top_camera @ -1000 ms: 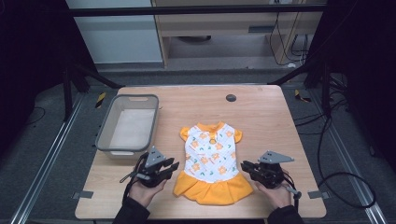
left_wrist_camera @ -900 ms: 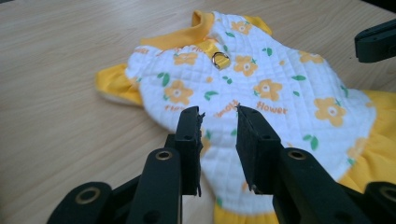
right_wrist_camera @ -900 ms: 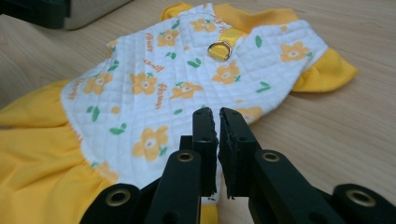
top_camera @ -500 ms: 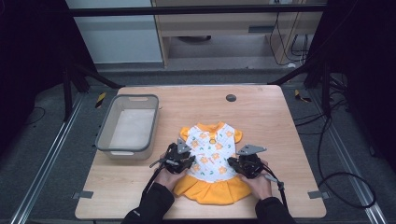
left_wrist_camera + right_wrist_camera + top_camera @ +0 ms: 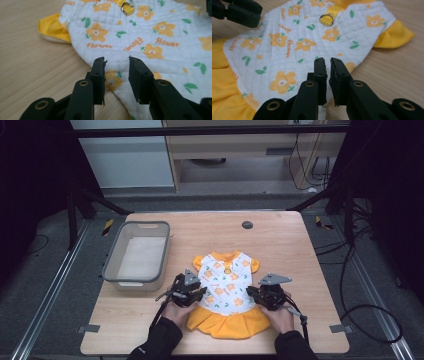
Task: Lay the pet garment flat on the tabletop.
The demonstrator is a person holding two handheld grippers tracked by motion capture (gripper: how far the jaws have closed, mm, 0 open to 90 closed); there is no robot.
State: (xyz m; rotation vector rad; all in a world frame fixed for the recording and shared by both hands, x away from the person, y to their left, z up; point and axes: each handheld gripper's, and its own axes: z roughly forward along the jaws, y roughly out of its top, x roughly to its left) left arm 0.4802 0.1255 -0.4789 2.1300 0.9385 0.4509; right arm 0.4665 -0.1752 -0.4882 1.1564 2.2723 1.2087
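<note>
Small dress [image 5: 227, 292] lies flat on the wooden bench [image 5: 280, 245], near the person's edge, about centre. Long axis runs front to back: orange collar end points away from the person, orange ruffled skirt hem points toward them. Short orange sleeves stick out left and right at the far end.

Fabric: white quilted body, printed with orange flowers and green leaves. Printed word "flower" reads clearly in orange in the left gripper view [image 5: 97, 45]; the same word repeats at other angles across the cloth. A yellow strap with a metal ring [image 5: 326, 19] sits on the midline near the collar.

Left gripper [image 5: 189, 291] is at the dress's left edge, around waist level. Its jaws stand apart with a clear gap, low over the side seam; white cloth shows between and beyond them, nothing pinched.

Right gripper [image 5: 267, 295] is at the dress's right edge, same level. Its jaws are nearly together, only a narrow slit between them, at the hem of the white panel; cannot tell whether cloth is caught.

Grey plastic bin [image 5: 115, 265] stands on the bench to the left, apart from the dress.
</note>
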